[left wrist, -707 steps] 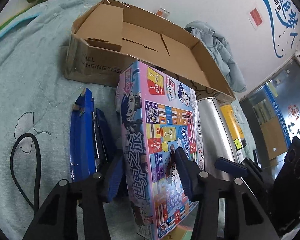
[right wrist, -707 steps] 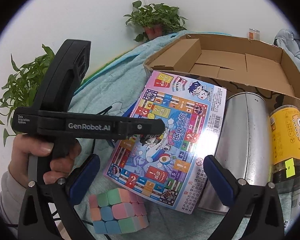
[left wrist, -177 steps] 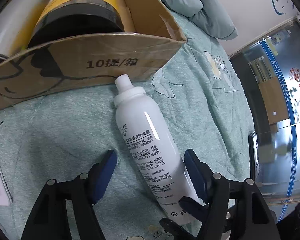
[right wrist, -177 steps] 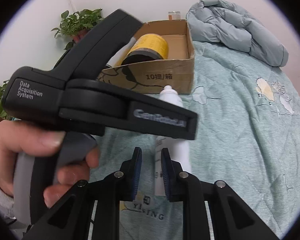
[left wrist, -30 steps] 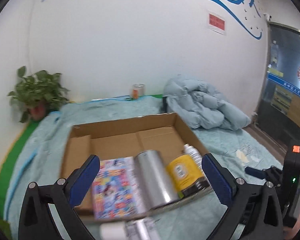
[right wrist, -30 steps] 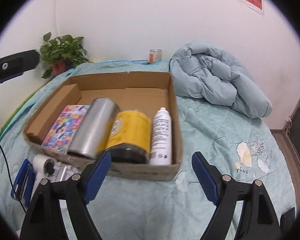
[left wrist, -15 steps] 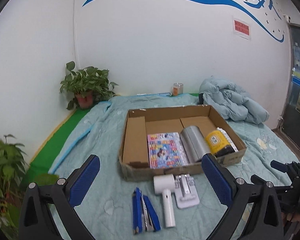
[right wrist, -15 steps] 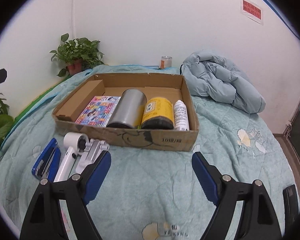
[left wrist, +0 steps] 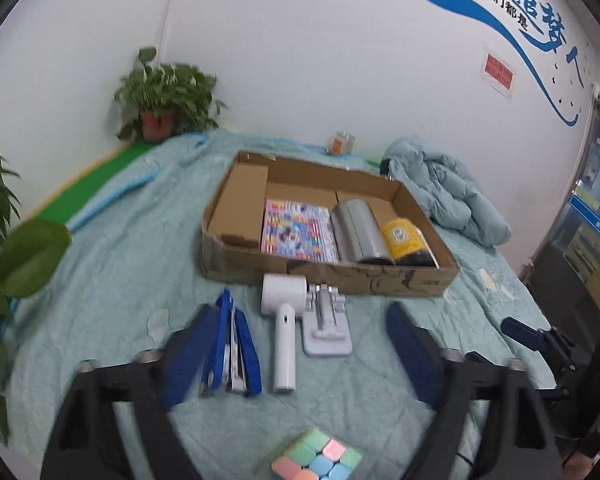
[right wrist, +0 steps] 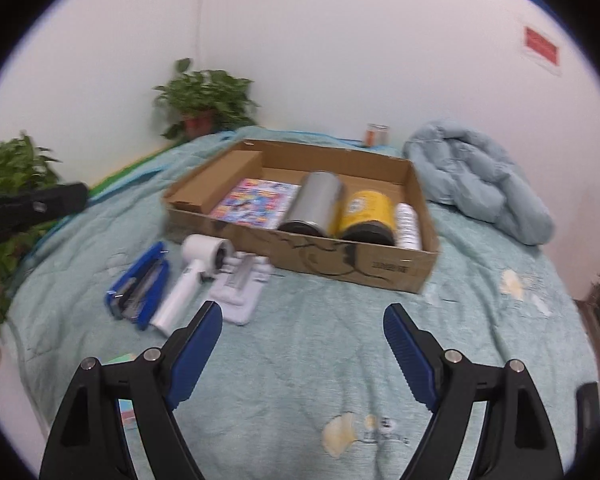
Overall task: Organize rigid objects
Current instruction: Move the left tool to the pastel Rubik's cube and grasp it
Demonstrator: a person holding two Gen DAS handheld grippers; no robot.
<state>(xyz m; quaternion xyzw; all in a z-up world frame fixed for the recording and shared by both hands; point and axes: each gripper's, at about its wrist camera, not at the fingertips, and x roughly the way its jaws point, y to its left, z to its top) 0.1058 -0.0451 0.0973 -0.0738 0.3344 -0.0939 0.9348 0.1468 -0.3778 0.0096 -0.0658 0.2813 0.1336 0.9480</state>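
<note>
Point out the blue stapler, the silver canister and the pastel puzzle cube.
blue stapler [left wrist: 236,344], left wrist view, on its blue top arm.
silver canister [right wrist: 314,204], right wrist view, on its side wall.
pastel puzzle cube [left wrist: 320,458], left wrist view, on its top face.

The left gripper [left wrist: 300,356] hung with its fingers [left wrist: 188,356] spread wide over the bed [left wrist: 112,264]; a cardboard box [left wrist: 328,276] held a board game [left wrist: 296,230], a silver can [left wrist: 358,234] and a yellow jar [left wrist: 404,240]; nearer lay a blue stapler [left wrist: 234,352], a white handheld device [left wrist: 284,328], a white stand [left wrist: 326,324] and a pastel cube [left wrist: 318,458].
</note>
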